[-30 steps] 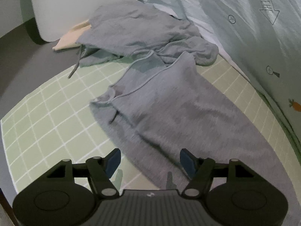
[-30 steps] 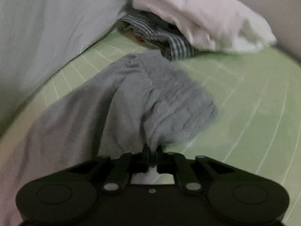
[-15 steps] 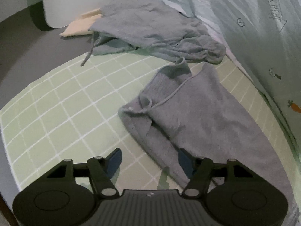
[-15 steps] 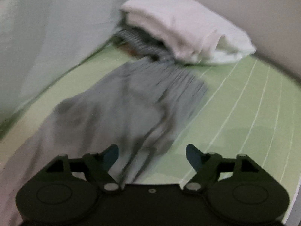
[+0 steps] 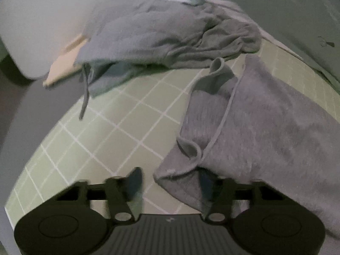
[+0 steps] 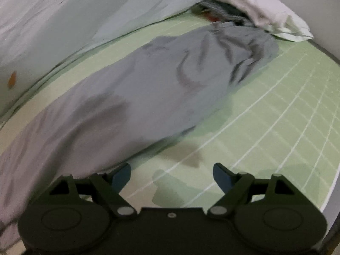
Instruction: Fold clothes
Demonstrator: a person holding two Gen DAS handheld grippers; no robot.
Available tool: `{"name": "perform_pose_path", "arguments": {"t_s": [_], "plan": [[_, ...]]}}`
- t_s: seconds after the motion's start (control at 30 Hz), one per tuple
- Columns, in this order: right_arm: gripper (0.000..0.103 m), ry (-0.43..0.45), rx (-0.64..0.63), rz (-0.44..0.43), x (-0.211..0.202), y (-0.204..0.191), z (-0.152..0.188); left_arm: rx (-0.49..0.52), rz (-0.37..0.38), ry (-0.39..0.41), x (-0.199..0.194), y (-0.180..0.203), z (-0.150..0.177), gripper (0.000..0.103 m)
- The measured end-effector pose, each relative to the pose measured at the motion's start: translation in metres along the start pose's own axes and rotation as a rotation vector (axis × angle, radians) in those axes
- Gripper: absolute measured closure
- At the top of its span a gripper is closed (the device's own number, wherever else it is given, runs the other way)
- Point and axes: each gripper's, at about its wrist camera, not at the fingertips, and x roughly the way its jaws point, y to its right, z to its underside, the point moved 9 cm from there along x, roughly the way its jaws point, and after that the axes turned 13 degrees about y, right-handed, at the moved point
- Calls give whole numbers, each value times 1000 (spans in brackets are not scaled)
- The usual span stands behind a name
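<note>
Tongs first: your left tongs (image 5: 170, 182) are spread wide with nothing between them, low over the bed (image 5: 102, 140), and the near corner of the grey trousers (image 5: 265, 131) lies in the gap, its edge just beside your inner finger. Your right tongs (image 6: 172, 175) are spread too, empty, hovering over bare green checked sheet (image 6: 276, 110), with the trousers' (image 6: 138, 89) side edge just beside the left finger.

You have two grey garments in sight. The trousers stretch lengthwise along the bed beside the pale printed duvet (image 6: 63, 21), wrinkled at the far end. A grey hooded top (image 5: 161, 34) lies crumpled beyond them in the left view, one drawstring (image 5: 85, 93) trailing onto the sheet, with a white pillow (image 5: 38, 21) and a beige item (image 5: 63, 63) under its edge.

At the trousers' far end in the right view you see one stack: a folded white cloth (image 6: 255, 6) on top of a striped garment (image 6: 221, 10). No baskets or boxes show.
</note>
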Motion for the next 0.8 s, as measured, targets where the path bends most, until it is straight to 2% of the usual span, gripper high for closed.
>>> {"name": "perform_pose_path", "arguments": {"t_s": [0.07,0.2,0.33,0.37,0.43,0.5,0.57,0.63,0.7,0.8], "plan": [[18,-11,-17,-8,-3,-10,4,7,-10,11,-3,-8,0,98],[18,-21,-35,-26,-7,-24,9,-62,-28,2,-6,-40,2,102],[18,-27,-50,-44,-7,-35,13,-137,-36,-9,-9,-71,2,102],[18,-28,-48,-50,-6,-38,13,-160,-30,-10,-10,-77,1,101],[18,-34,-30,-63,-4,-43,13,-224,35,-4,-15,-74,-3,100],[17,-39,0,-83,-1,-48,12,-287,115,7,-21,-63,-9,89],[11,-41,65,-121,0,-52,9,-355,199,12,-26,-47,-15,84],[5,-42,181,-174,0,-52,4,-403,273,6,-28,-31,-18,80],[4,-41,348,-232,1,-47,-4,-438,326,-23,-27,-16,-18,66],[3,-52,601,-292,9,-33,-10,-476,366,-88,-18,1,-13,63]]}}
